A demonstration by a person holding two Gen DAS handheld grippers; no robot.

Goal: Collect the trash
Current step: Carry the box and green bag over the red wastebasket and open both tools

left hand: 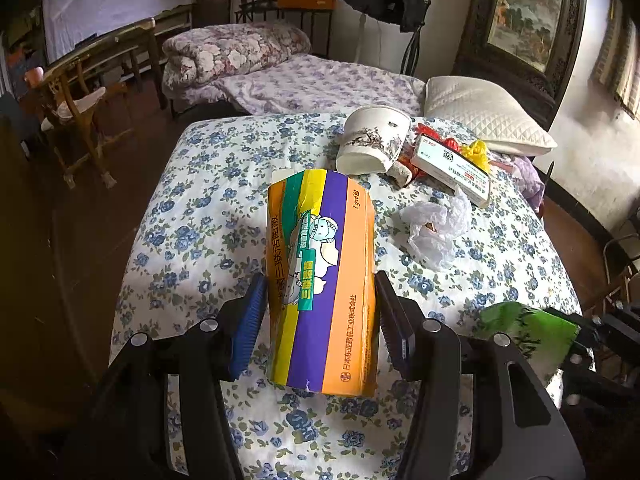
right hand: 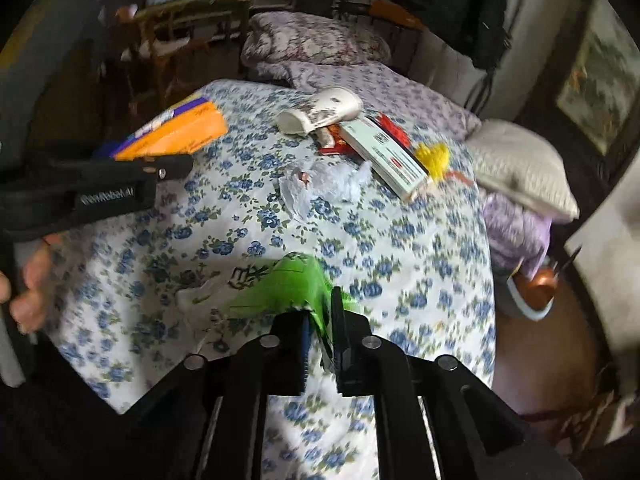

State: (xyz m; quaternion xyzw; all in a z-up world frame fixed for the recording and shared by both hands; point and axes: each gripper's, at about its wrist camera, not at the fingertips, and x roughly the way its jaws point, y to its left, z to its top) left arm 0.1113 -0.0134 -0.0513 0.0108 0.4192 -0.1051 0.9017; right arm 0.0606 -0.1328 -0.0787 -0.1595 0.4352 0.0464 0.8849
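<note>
A striped box (left hand: pixel 322 280), gripped by the left gripper (left hand: pixel 322 312), hangs over a flowered bedspread (left hand: pixel 208 216). Beyond the box lie a cup (left hand: pixel 372 142), crumpled plastic (left hand: pixel 436 228) and a white carton (left hand: pixel 452 168). The right gripper (right hand: pixel 320 320) pinches a green wrapper (right hand: pixel 288 284).

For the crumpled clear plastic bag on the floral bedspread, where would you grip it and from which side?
Grip the crumpled clear plastic bag at its raised, bunched top, coming from above. It lies loose and low on the floral bedspread, so a side approach would probably push it; above also stays clear of the white medicine box just behind.
</note>
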